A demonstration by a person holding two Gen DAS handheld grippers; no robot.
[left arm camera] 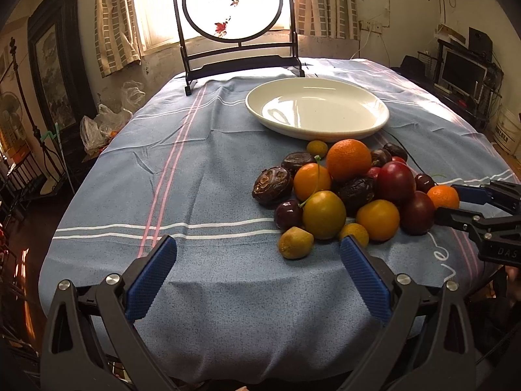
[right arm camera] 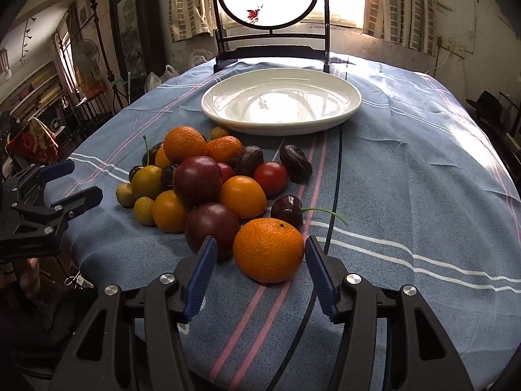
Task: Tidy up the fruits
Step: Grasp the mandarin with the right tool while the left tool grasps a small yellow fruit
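Observation:
A pile of fruit (left arm camera: 351, 189) lies on the blue striped cloth: oranges, yellow and dark red plums, cherries, dark wrinkled fruits. An empty white plate (left arm camera: 317, 107) stands behind it, also in the right wrist view (right arm camera: 281, 99). My left gripper (left arm camera: 259, 247) is open and empty, just short of the pile's near left edge, near a small yellow-green fruit (left arm camera: 295, 242). My right gripper (right arm camera: 260, 247) is open, its jaws either side of a mandarin (right arm camera: 268, 249) at the pile's near edge, not closed on it. The right gripper also shows in the left wrist view (left arm camera: 451, 200).
A dark wooden stand with a round painted screen (left arm camera: 232, 3) stands at the table's far edge behind the plate. A thin black cable (right arm camera: 337, 176) runs across the cloth right of the pile. The left gripper shows at the left of the right wrist view (right arm camera: 83, 182).

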